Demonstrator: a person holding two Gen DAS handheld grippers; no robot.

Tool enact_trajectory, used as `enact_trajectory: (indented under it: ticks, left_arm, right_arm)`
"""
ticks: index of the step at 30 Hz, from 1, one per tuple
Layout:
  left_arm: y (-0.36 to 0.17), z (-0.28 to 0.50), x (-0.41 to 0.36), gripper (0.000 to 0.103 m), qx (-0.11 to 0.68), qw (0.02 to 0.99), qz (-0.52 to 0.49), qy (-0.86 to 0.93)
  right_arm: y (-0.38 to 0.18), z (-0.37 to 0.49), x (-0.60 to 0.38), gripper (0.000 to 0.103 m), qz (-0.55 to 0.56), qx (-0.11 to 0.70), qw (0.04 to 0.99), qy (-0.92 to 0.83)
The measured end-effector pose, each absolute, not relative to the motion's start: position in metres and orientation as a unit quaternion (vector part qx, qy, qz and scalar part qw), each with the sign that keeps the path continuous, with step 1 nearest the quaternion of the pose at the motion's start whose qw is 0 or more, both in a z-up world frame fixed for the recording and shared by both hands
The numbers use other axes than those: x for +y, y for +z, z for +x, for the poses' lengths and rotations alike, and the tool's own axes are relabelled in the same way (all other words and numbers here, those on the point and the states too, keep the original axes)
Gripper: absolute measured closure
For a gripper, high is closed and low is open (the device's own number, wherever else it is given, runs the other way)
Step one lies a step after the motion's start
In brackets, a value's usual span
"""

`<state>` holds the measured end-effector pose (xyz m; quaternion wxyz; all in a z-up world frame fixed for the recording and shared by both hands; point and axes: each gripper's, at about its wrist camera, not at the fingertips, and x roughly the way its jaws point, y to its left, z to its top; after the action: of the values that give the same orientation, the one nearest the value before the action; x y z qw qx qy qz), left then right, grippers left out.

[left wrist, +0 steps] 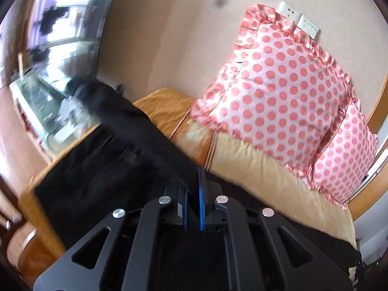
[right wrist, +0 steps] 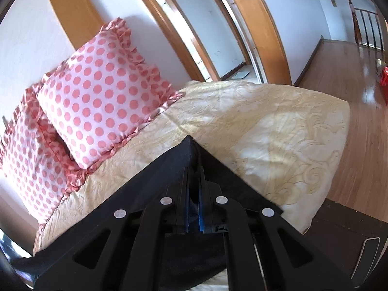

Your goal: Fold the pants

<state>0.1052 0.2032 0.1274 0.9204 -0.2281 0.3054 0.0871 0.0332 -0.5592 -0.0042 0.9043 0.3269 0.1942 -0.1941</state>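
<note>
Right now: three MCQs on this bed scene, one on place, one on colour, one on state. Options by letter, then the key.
1. Where do the polka-dot pillows sit?
A. On the floor
B. On the bed against the wall
C. On a chair

2. What colour are the pants?
A. Black
B. Red
C. White

3. What state are the right tongs in?
A. Wide open
B. Shut on nothing
C. Shut on the pants

Key:
1 B, they lean on the wall atop the yellow bedspread.
2 A, the cloth is black in both views.
3 C, a peak of black fabric is pinched between the narrow jaws.
</note>
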Motion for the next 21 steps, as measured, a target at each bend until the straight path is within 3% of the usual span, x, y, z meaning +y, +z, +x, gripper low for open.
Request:
enact_trajectory:
  ticks: [7,11,19,21]
  left_arm:
    - [0.048,0.037,0.21,0.097,0.323,0.889,-0.296,0.132]
    - [0.037,0.031,0.211,0.095,0.315,0.887,-0.308,0.134]
    - [0.038,0.035,0.227,0.08,0.307,0.875,-0.357,0.112]
    - [0.037,0.037,0.228,0.069,0.307,0.869,-0.374,0.102]
  right_arm:
    - [-0.026,0.029,-0.567,0.098,0.345,0.221,0.89,-0.201]
    - [-0.027,0.026,-0.568,0.098,0.348,0.224,0.888,-0.198]
    - [-0.028,0.023,-0.568,0.098,0.346,0.224,0.889,-0.199]
    - [-0.028,0.022,-0.568,0.098,0.347,0.221,0.89,-0.198]
